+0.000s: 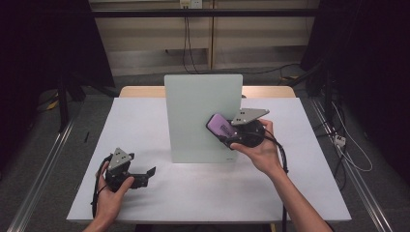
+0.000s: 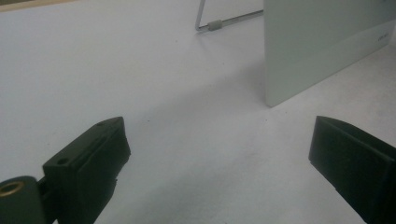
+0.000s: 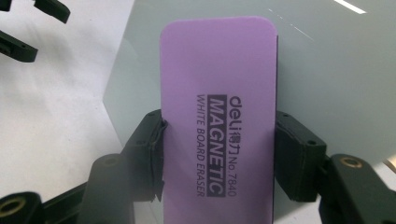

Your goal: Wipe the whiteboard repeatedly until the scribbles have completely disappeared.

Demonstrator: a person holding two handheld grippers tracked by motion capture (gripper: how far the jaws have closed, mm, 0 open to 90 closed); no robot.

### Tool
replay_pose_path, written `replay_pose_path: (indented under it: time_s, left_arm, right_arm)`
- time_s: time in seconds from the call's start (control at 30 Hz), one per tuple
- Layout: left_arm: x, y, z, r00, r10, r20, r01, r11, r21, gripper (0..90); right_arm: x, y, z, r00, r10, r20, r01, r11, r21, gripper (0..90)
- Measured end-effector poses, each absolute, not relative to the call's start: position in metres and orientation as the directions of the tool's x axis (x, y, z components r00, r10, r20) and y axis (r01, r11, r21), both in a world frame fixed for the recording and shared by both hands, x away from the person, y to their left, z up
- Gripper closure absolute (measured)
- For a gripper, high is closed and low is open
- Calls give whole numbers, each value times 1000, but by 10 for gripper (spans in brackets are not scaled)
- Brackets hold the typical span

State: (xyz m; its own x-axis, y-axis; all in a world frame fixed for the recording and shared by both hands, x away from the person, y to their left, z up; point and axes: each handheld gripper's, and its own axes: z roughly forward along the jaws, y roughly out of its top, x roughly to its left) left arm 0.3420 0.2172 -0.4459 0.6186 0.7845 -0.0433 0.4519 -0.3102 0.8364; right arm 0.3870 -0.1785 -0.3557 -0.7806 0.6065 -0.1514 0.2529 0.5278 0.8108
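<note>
A pale green-white board [image 1: 200, 116] stands upright on a wire stand in the middle of the white table [image 1: 145, 193]. My right gripper [image 1: 226, 133] is shut on a purple magnetic whiteboard eraser [image 1: 220, 126], held against the board's lower right face. In the right gripper view the eraser [image 3: 217, 121] lies between both black jaws, which press on its long sides, with the board [image 3: 336, 70] behind it. My left gripper [image 1: 147, 176] rests low on the table at the front left, open, with nothing between its jaws [image 2: 219, 158]. The board's corner [image 2: 322, 51] stands ahead of it.
The board's wire stand foot [image 2: 212, 25] lies on the table behind the panel. Metal rails run along both sides of the table, and cables lie on the floor at the right [image 1: 345, 145]. A wooden edge [image 1: 140, 91] borders the table's far side.
</note>
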Motion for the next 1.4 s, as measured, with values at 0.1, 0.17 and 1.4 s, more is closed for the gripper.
replay_pose_path:
  time_s: [0.1, 0.17, 1.4]
  left_arm:
    - [342, 217, -446, 616, 786, -41, 454, -312, 835, 46]
    - [342, 217, -446, 616, 786, -42, 453, -311, 836, 46]
    - [342, 216, -446, 623, 781, -39, 450, -317, 835, 47]
  right_arm:
    - [385, -183, -357, -775, 613, -153, 256, 526, 811, 418]
    - [384, -184, -361, -775, 613, -152, 259, 528, 809, 418]
    - [383, -160, -376, -808, 572, -142, 259, 560, 787, 418]
